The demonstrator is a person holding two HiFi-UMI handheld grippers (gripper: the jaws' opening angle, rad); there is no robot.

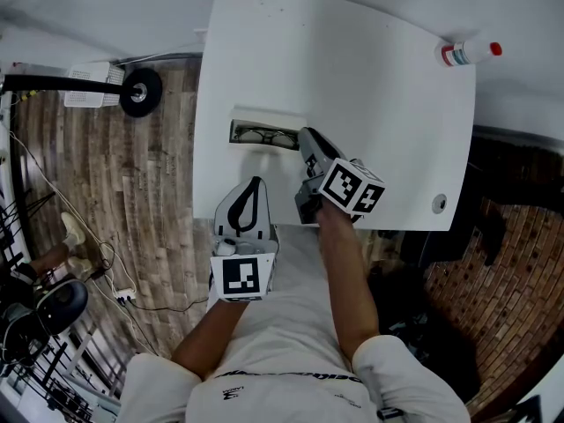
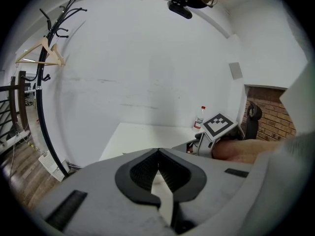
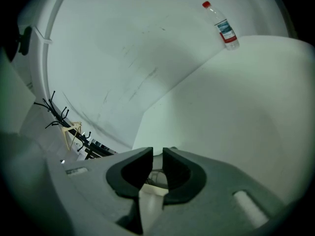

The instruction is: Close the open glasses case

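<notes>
Open glasses case [image 1: 264, 134] lying mid-frame on table [image 1: 388, 104], right gripper [image 1: 307, 139] hovering at its right end, jaws gaping narrowly, left gripper [image 1: 256, 183] waiting below, jaws touching, empty.

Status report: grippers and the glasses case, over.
Left gripper shut, empty. Right gripper slightly open, beside glasses case. Case open, glasses inside. Nothing blocking.

Even soft indoor light, faint shadows, strong fisheye bending with dark vignetted corners, greenish right gripper view
</notes>
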